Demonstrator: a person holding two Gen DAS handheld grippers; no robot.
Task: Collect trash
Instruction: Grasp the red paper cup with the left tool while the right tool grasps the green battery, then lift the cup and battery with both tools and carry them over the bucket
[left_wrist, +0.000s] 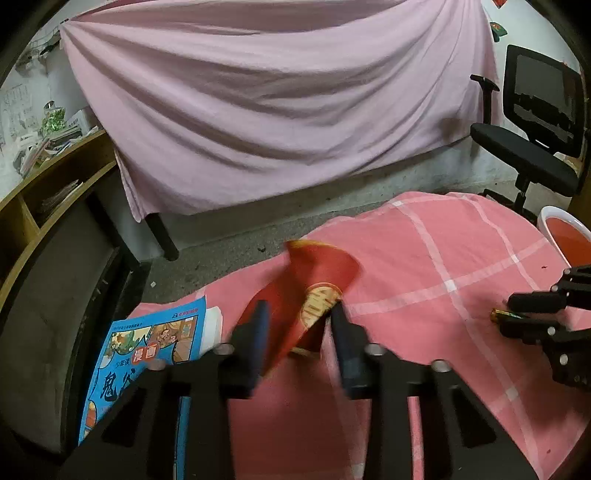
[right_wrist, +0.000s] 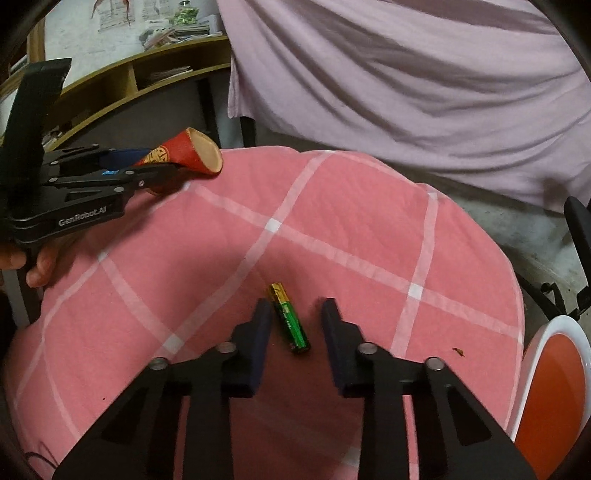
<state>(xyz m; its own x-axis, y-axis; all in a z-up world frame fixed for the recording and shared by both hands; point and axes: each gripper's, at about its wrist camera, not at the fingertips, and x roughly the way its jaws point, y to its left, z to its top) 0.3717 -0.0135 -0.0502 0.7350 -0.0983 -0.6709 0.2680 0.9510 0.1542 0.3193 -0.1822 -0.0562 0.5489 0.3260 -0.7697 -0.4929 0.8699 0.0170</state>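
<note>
right gripper (right_wrist: 293, 308): nearest the lens, tilted down over the pink checked cloth (right_wrist: 332, 221); fingers apart with the battery (right_wrist: 289, 318) lying between them, no pad pressing on it in this view.
battery: green and gold, flat on the cloth, closer to the left finger than the right; its long axis runs roughly along the fingers, gold end pointing away and a little left, so the pads would close across its narrow width.
clearance at the battery: bare cloth on every side, nothing else close by; a small dark crumb (right_wrist: 459, 352) lies off to the right, well apart.
bowl (right_wrist: 546, 332): white rim, red inside, at the right edge of the cloth, near the right gripper's side; in my judgement the likely drop spot, and the right hand is the closer one to it.
left gripper (left_wrist: 300, 314): fingers clamped on the red paper cup (left_wrist: 321, 273), squeezing its lower body; the cup's open mouth points away from the hand, and it looks lifted off the cloth.
person's hand (right_wrist: 37, 266): wrapped around the left gripper's handle at the far left.
comic book (left_wrist: 147, 350): blue cover, at the cloth's left edge beside the left gripper.
cloth edge: the far rim curves down to the grey floor (left_wrist: 240, 229); beyond it a pale pink sheet (left_wrist: 277, 110) hangs, with an office chair (left_wrist: 535, 122) at the right and a wooden shelf (left_wrist: 55, 177) at the left.
</note>
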